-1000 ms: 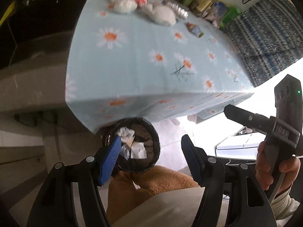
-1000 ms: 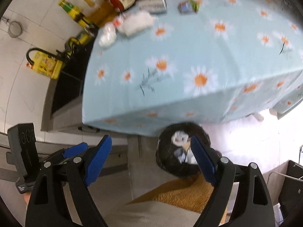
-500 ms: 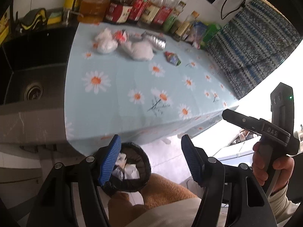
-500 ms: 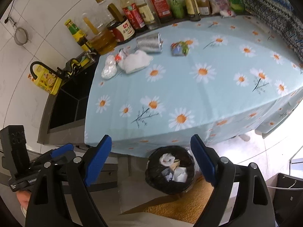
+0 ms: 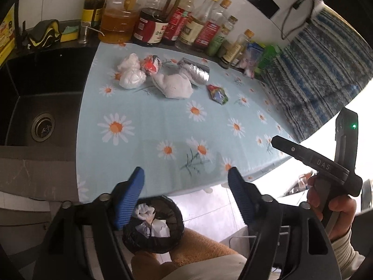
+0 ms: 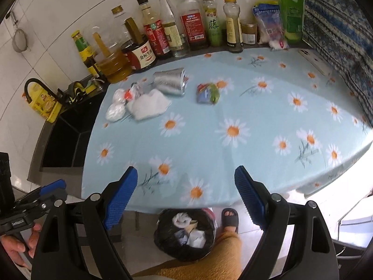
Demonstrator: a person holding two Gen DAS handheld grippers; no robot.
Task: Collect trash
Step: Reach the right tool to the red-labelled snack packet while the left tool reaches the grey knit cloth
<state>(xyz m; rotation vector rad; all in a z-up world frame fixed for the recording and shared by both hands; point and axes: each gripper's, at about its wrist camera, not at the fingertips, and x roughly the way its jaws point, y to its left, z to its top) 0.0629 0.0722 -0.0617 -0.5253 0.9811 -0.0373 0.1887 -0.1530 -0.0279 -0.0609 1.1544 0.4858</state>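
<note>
1. The left gripper [image 5: 186,182] has just been spreading its blue-padded jaws and nothing lies between them; the right gripper [image 6: 185,182] also stands spread and empty. Both hover above the near edge of the counter covered in a pale blue daisy-print cloth [image 5: 163,126], so neither holds any trash yet.

2. The remaining trash sits well apart from both grippers, toward the far left corner of the cloth: two white crumpled tissue balls [image 5: 130,74], a red-and-white crumpled wrapper [image 5: 152,64], a large white crumpled napkin [image 5: 173,85], a silver foil pouch lying on its side [image 5: 194,71] and, a little to the right, a colourful crumpled snack wrapper [image 5: 218,93].

3. The white pieces and the red-and-white wrapper touch or crowd one another. A wide grab is likely to catch two at once, or nudge a neighbour toward the left edge and the black sink [image 5: 35,107] beside it.

4. A row of glass and plastic condiment bottles [image 6: 177,30] stands along the far edge, just behind the foil pouch. An overreach there may knock one over.

5. The black-lined round bin [image 5: 155,226] sits on the floor below the near edge, already holding white paper. It lies partly under the cloth's overhang, and the person's foot in a dark sandal [image 6: 229,217] is just beside it, so a light piece let go too early could drift onto the floor.

6. The foil pouch looks slick and may slip from the pads.
</note>
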